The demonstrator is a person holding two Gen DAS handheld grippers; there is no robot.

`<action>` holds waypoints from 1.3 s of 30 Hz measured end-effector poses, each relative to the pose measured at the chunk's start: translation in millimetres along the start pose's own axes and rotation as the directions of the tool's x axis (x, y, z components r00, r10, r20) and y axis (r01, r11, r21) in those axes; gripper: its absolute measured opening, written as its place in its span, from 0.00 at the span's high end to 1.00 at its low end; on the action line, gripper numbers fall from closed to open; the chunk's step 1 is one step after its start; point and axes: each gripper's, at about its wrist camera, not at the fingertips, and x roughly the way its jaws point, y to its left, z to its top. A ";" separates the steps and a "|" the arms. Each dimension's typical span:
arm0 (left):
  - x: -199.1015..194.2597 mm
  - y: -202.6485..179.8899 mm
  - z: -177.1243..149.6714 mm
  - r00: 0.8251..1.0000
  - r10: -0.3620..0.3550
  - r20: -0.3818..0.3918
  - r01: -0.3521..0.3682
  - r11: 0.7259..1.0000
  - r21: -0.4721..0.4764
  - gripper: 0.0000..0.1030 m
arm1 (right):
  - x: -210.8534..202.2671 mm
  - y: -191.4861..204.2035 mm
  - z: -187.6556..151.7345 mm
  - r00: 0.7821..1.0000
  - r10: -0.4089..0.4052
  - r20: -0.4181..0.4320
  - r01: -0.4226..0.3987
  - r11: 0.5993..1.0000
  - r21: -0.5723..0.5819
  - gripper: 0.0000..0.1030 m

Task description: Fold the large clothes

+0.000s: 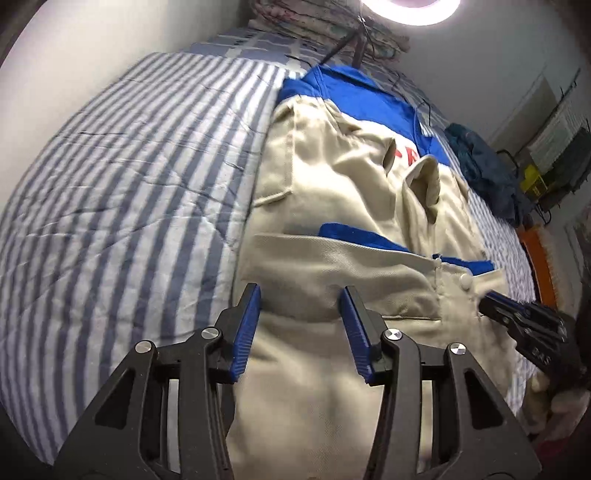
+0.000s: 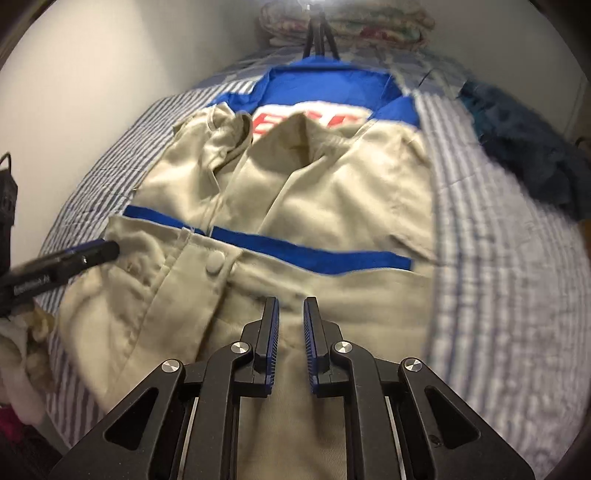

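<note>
A beige work jacket [image 1: 351,184] with blue yoke, blue band and red lettering lies flat on the striped bed cover [image 1: 129,184]; its hem is folded up, showing a white snap [image 1: 466,282]. My left gripper [image 1: 301,290] hovers open over the folded hem's left part, with nothing between its blue pads. In the right wrist view the jacket [image 2: 332,192] fills the middle. My right gripper [image 2: 291,300] hangs over the hem with only a narrow gap between its pads and no cloth pinched. Each gripper shows in the other view: the right gripper [image 1: 487,297] by the snap, the left gripper [image 2: 110,251] at the hem's left corner.
A dark teal garment [image 2: 524,155] is heaped on the bed to the jacket's right. Folded quilts [image 2: 347,22] and a small tripod [image 2: 319,37] stand at the bed's head. A white wall runs along the left. An orange item [image 1: 543,266] lies beyond the right bed edge.
</note>
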 end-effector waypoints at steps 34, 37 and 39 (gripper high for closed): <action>-315.3 -81.8 94.7 0.930 -0.233 0.283 0.178 0.962 0.207 0.47 | -326.5 -5.2 24.1 0.915 -0.081 0.395 0.096 0.995 -0.018 0.67; -278.4 -70.4 126.6 0.947 -0.214 0.240 0.177 0.970 0.169 0.47 | -297.6 -21.2 49.6 0.925 -0.064 0.374 0.078 0.997 -0.022 0.67; -248.0 -62.0 147.3 0.954 -0.216 0.207 0.190 0.972 0.139 0.47 | -278.5 -32.9 62.4 0.934 -0.055 0.353 0.061 0.998 -0.007 0.67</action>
